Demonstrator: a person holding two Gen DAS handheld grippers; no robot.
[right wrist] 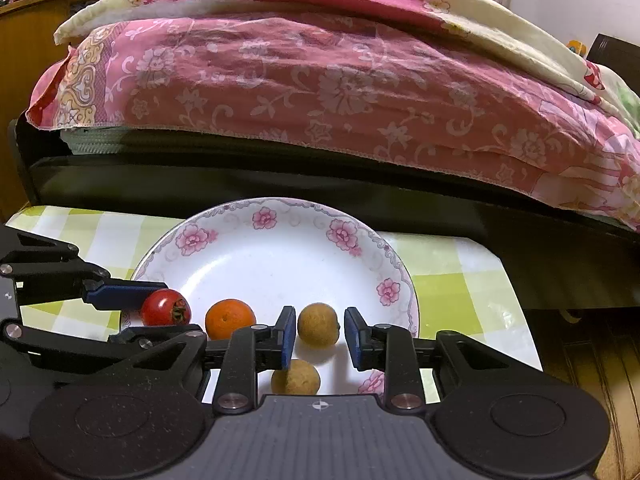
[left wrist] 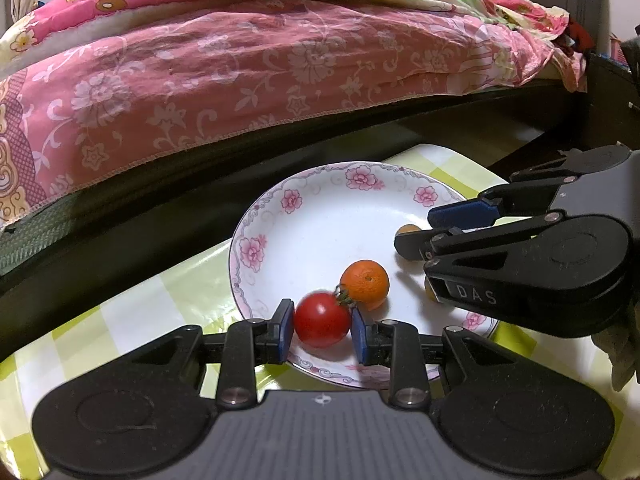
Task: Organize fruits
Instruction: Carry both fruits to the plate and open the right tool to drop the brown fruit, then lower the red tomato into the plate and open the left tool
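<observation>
Four fruits on a flowered plate (right wrist: 344,236), both tongs over it.

From the left: the left tongs (left wrist: 322,330) flank the tomato (left wrist: 322,319), pads at its sides, contact unclear; the orange (right wrist: 230,318) sits just beside it; the right tongs (right wrist: 319,338) stand open around one brown fruit (right wrist: 319,325), another brown fruit (right wrist: 298,378) nearer; the plate rests on the checked table (right wrist: 452,284).

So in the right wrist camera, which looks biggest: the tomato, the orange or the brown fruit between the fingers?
Largest to smallest:
1. round orange citrus fruit
2. shiny red tomato and round tan-brown fruit, which look alike

All differences are slight.
</observation>
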